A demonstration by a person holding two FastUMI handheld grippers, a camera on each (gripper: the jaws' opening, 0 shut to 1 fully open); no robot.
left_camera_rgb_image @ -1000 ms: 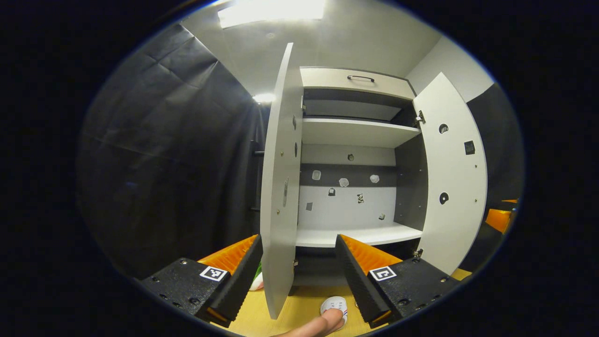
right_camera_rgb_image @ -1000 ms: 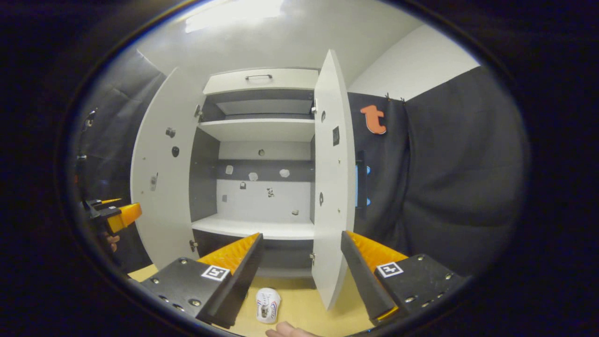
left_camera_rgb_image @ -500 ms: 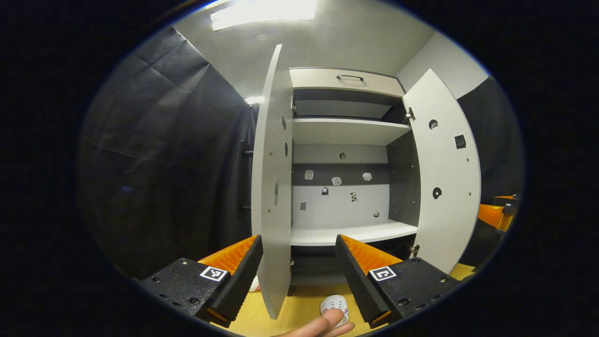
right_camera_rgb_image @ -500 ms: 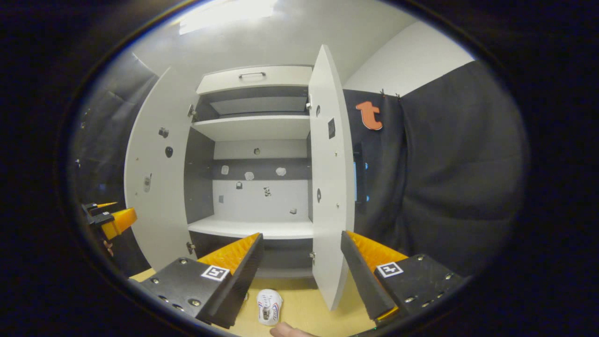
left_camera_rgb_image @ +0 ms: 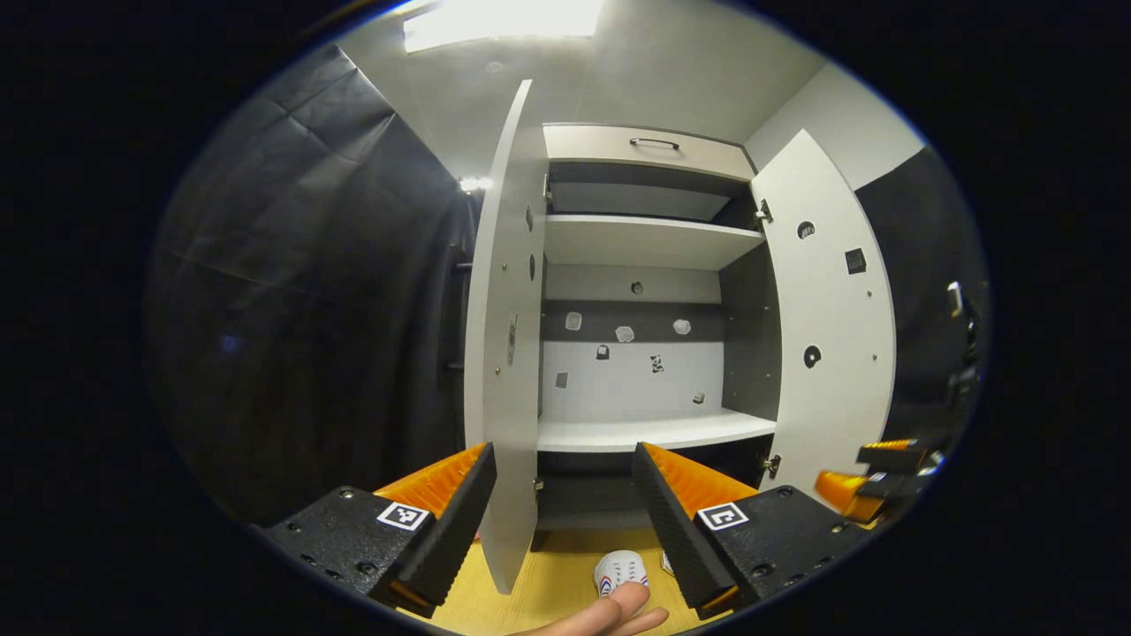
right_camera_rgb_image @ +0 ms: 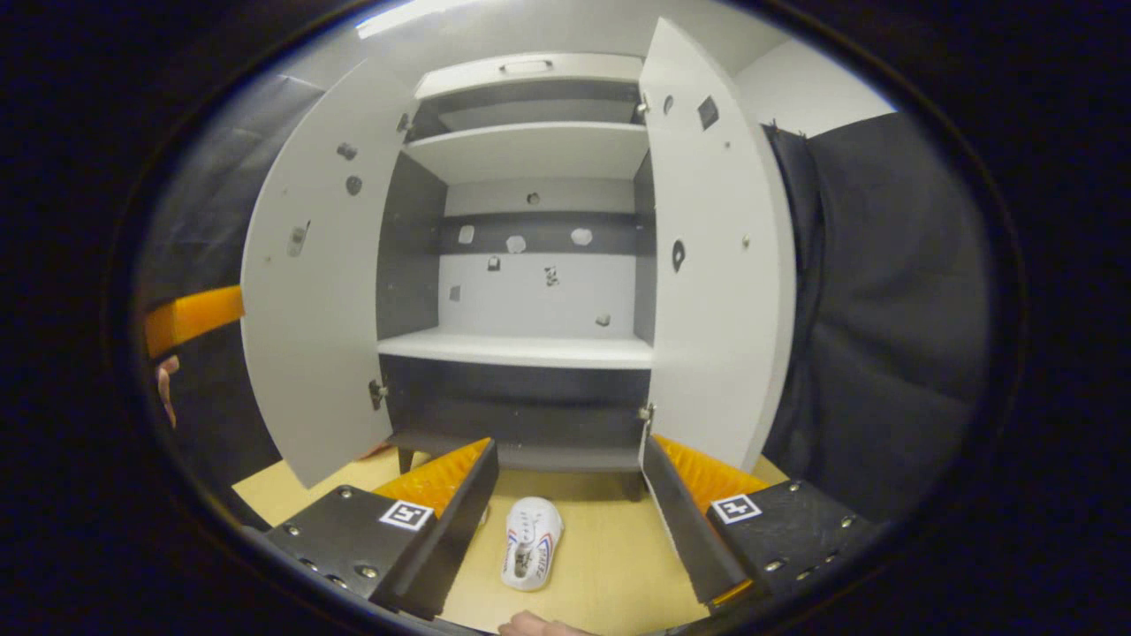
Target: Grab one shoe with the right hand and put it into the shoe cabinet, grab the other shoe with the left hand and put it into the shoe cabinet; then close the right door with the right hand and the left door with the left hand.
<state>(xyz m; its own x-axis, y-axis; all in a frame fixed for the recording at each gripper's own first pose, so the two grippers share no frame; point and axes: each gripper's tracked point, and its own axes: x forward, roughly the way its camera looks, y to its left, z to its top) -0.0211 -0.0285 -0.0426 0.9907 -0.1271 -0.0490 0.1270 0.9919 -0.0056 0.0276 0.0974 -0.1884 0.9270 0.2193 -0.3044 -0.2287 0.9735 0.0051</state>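
In the right gripper view the right gripper (right_camera_rgb_image: 565,521) hangs with its fingers spread wide and nothing between them, tipped down toward the yellow floor (right_camera_rgb_image: 610,565). A white shoe (right_camera_rgb_image: 530,541) lies on that floor between the fingers, nearer the left one, touching neither, its toe toward the shoe cabinet (right_camera_rgb_image: 530,265). The cabinet stands just beyond, both doors swung open: the left door (right_camera_rgb_image: 318,265) and the right door (right_camera_rgb_image: 716,256). Its white shelf (right_camera_rgb_image: 517,347) is bare.

In the left gripper view the left gripper (left_camera_rgb_image: 561,517) is likewise wide open and holds nothing, with the edge of the left door (left_camera_rgb_image: 504,353) rising between its fingers. A white shoe toe (left_camera_rgb_image: 618,570) shows low on the floor; a fingertip (left_camera_rgb_image: 623,609) overlaps it, perhaps only in front of it. The right gripper (left_camera_rgb_image: 870,486) shows far right, beside the right door (left_camera_rgb_image: 831,327).
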